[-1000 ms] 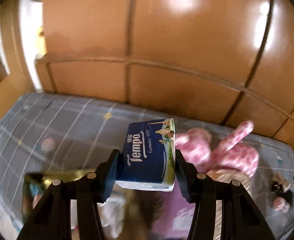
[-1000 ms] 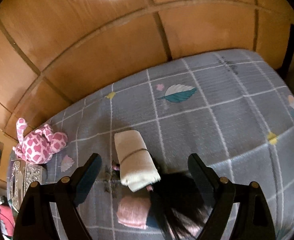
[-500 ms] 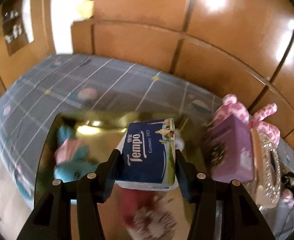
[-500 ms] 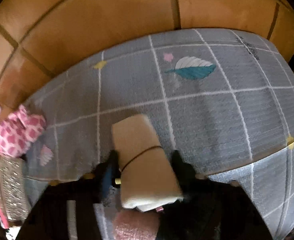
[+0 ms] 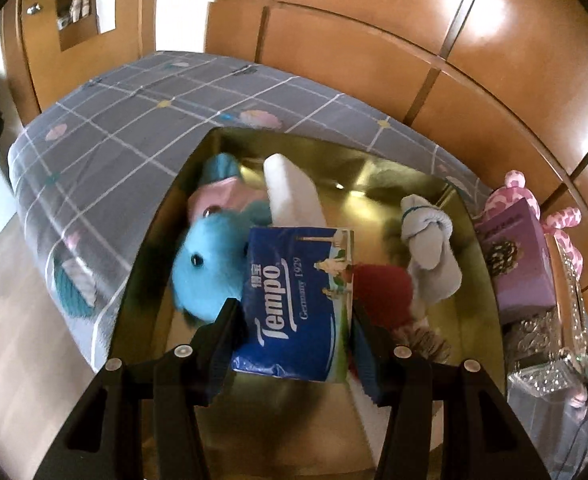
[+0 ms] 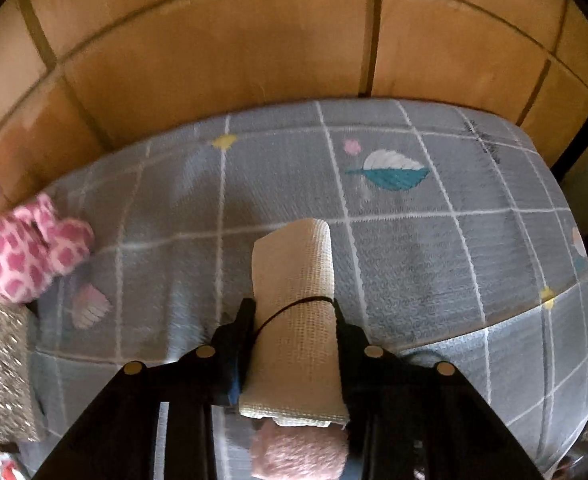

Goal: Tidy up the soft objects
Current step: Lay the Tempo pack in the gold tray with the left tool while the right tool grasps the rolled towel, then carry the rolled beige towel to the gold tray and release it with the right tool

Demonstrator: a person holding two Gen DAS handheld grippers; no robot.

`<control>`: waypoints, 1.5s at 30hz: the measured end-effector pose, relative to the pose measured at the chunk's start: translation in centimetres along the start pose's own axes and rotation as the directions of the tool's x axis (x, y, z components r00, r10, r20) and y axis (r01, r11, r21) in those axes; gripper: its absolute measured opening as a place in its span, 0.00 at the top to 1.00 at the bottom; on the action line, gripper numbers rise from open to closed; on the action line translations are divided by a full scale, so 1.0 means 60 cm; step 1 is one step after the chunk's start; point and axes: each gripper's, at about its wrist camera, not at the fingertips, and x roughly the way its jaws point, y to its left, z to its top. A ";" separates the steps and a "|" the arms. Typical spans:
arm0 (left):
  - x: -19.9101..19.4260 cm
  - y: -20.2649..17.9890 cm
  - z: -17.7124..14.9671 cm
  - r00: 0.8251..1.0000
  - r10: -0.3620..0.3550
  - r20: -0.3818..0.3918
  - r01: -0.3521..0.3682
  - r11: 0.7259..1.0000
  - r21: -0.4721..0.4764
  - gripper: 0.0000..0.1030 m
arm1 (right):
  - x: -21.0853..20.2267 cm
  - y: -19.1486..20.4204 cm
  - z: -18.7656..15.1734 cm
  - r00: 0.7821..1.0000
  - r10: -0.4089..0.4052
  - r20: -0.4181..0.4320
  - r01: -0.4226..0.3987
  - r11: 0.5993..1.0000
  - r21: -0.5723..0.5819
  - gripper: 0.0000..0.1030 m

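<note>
My left claw (image 5: 294, 320) grips a blue tissue pack (image 5: 294, 304) above the gold box (image 5: 470, 240) holding a blue plush toy (image 5: 210, 268), while my right claw (image 6: 294, 332), jaws just closing, clamps a rolled cream towel (image 6: 294, 304) on the bed (image 6: 454, 260).

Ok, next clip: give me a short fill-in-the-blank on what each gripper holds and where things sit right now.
1. The left gripper is clamped on a blue pack of ____.
2. That pack hangs over the gold ____, where a blue plush toy already lies.
3. The right gripper grips a rolled cream ____ bound with a black band.
4. The pink spotted plush toy lies on the grey checked ____.

Missing words: tissues; box; towel; bedspread
</note>
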 end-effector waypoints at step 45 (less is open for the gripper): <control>-0.128 -0.017 -0.073 0.978 0.041 0.204 -0.059 0.995 0.079 0.12 | -0.154 0.633 -0.056 0.826 0.563 0.026 -0.517 0.775 -0.363 0.68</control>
